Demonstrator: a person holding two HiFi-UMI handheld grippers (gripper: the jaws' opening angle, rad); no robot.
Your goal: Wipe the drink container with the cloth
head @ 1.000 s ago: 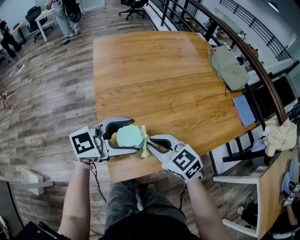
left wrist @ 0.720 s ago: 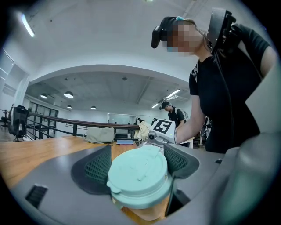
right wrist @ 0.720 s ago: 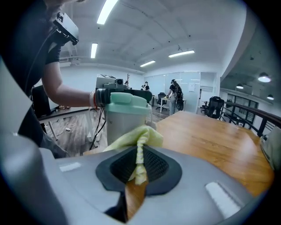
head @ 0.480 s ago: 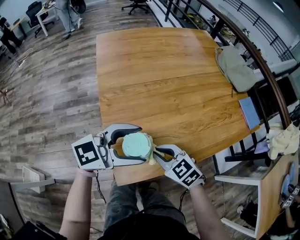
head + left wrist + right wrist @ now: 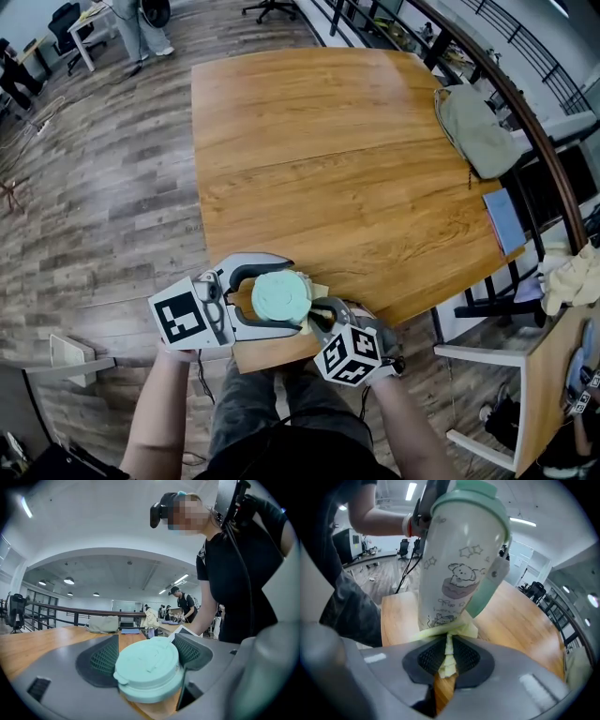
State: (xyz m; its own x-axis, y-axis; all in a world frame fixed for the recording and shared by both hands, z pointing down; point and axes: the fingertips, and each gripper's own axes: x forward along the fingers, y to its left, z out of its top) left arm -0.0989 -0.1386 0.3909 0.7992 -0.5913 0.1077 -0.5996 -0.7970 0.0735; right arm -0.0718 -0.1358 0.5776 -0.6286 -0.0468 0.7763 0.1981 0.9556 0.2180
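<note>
The drink container point(image 5: 281, 296) is a white cup with a cartoon print point(image 5: 454, 569) and a mint green lid point(image 5: 149, 667). It is held over the table's near edge. My left gripper point(image 5: 290, 294) is shut on it, one pad point(image 5: 101, 660) on each side just under the lid. My right gripper point(image 5: 322, 317) sits close at the container's right side, shut on a folded pale yellow cloth point(image 5: 447, 634). The cloth point(image 5: 317, 292) is pressed against the container's lower wall. A mint strap hangs down the container's side.
The wooden table point(image 5: 319, 159) stretches away from me. An olive bag point(image 5: 478, 131) and a blue notebook point(image 5: 506, 220) lie at its far right edge. A dark railing runs behind it, and another table with a cream cloth point(image 5: 567, 281) stands at the right.
My right gripper has turned and drawn closer in beside the container, dragging the cloth along its wall. The left gripper keeps its hold on the container in about the same place.
</note>
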